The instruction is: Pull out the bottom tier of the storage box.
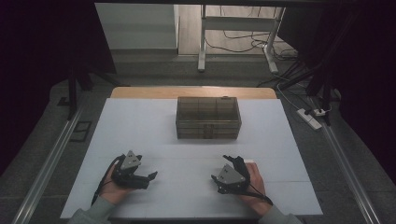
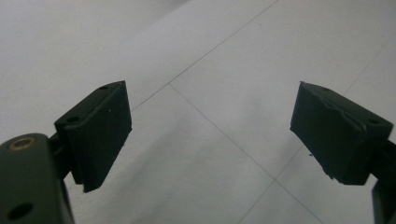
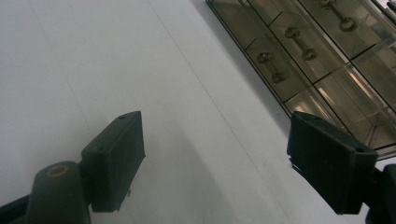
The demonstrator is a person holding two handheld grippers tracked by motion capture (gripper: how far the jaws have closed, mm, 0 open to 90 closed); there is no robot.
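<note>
A smoky see-through drawer box stands at the middle of the white table top, toward the far side. Its drawer fronts with small handles face me; the right gripper view catches them as the drawer box at the upper right. My left gripper rests low at the near left, held by a hand, jaws wide apart over bare table. The left gripper holds nothing. My right gripper sits at the near right, also open and empty, with the right gripper angled toward the box.
Thin seams cross the white surface. A wooden edge shows behind the white top. On the floor lie a power strip at the right and cables near a white frame beyond. Metal rails run along both sides.
</note>
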